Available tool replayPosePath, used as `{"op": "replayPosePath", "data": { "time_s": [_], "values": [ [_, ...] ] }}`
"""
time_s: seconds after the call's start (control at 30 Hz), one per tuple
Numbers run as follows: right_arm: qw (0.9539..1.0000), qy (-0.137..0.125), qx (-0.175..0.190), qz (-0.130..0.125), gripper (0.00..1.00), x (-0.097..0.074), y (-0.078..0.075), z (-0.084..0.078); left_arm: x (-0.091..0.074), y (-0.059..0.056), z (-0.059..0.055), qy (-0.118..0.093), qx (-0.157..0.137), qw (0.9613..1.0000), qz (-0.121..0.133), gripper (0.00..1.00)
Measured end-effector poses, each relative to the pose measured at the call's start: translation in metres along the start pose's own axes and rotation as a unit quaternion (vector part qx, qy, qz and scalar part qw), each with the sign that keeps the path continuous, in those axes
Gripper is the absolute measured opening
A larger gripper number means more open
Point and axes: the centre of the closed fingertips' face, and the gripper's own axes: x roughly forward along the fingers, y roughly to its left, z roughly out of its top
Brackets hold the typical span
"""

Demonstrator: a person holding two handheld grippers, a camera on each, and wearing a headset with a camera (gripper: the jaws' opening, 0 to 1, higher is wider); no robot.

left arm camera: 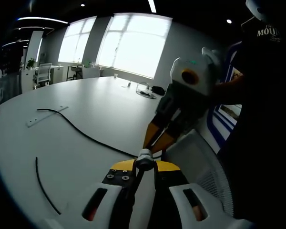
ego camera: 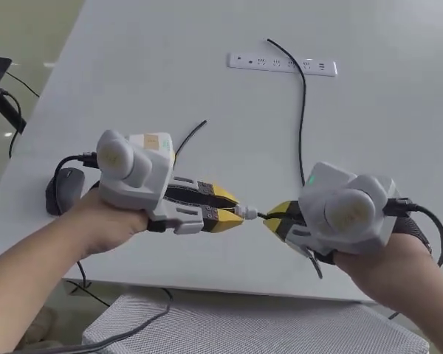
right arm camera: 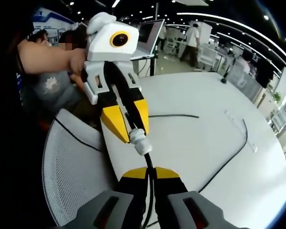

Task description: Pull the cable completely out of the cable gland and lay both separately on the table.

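Holding the gland [ego camera: 249, 212] in your left tool [ego camera: 236, 214], which is closed on it, you grip the cable [right arm camera: 148, 164] with the right tool [ego camera: 271, 218] just beside. The cable is not yet out; both hang above the worktop [ego camera: 207, 88], nothing laid down.

White letters "MOU" on the person's dark shirt [left arm camera: 269, 57], rest cut off. Orange label [ego camera: 156, 142] atop the left gripper [ego camera: 236, 212]: too small to read.
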Motion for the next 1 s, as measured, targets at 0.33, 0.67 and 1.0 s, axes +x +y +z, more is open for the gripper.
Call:
{"op": "replayPosePath", "data": {
  "time_s": [0.33, 0.67, 1.0],
  "values": [
    [0.9983, 0.004, 0.058, -0.007, 0.00, 0.001, -0.009, -0.011, -0.002, 0.005, 0.002, -0.005, -0.005, 1.0000, 0.002, 0.14],
    [0.9923, 0.017, 0.121, -0.018, 0.00, 0.004, -0.016, -0.036, -0.004, 0.005, 0.003, -0.007, -0.007, 0.9999, 0.006, 0.14],
    [0.9856, 0.054, 0.157, -0.032, 0.00, 0.007, -0.022, -0.072, -0.003, 0.003, 0.000, -0.006, -0.013, 0.9999, 0.004, 0.14]
  ]
}}
